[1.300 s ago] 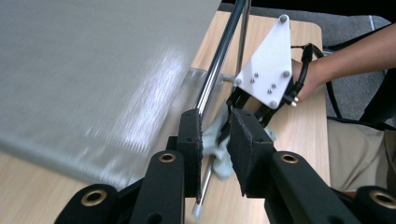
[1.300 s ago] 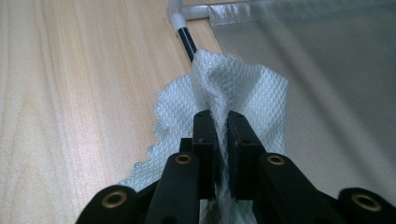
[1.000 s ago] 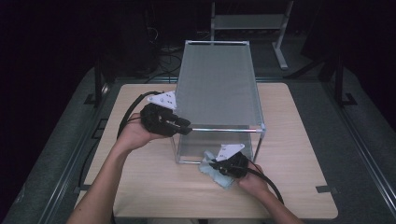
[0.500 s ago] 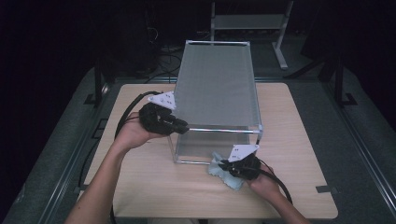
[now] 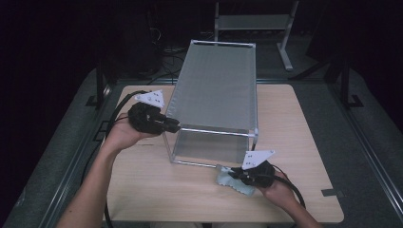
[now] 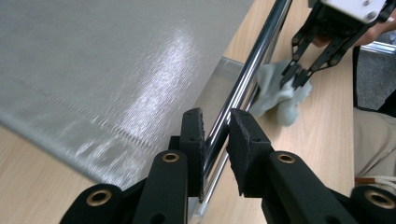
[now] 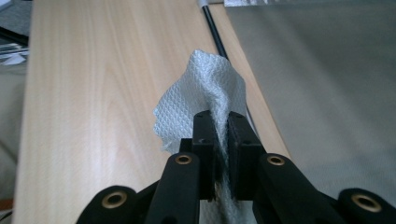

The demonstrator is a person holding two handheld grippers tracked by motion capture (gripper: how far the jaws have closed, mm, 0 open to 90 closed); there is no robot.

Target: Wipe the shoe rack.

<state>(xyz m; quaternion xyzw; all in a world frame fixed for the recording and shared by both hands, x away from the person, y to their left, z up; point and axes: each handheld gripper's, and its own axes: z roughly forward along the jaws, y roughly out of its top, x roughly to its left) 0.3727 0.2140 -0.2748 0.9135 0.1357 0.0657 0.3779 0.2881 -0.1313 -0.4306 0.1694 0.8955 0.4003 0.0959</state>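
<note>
Dark floor surrounded our pale wooden counter [image 5: 142,190], where a long glass tank [image 5: 216,95] with a mesh top ran away from us. At its near-left top corner our left gripper [image 6: 215,140] had just been closing, its jaws narrow astride the metal frame rail [image 6: 252,70]. Rightward, at the tank's near-right bottom edge, our right gripper [image 7: 221,135] pinched the cleaning cloth [image 7: 205,93] tight, tank just beside.

Left gripper [image 5: 173,126]: black body, 2 black jaws, ridged pads, brass-ringed pivot screws, grey 3-cornered plate on top with dark dots, thick black cable looping back. Right gripper [image 5: 227,171]: same build, same plate, black cable trailing behind. Person: forearms bare, no sleeves, beige trousers, white drawstring cord.
</note>
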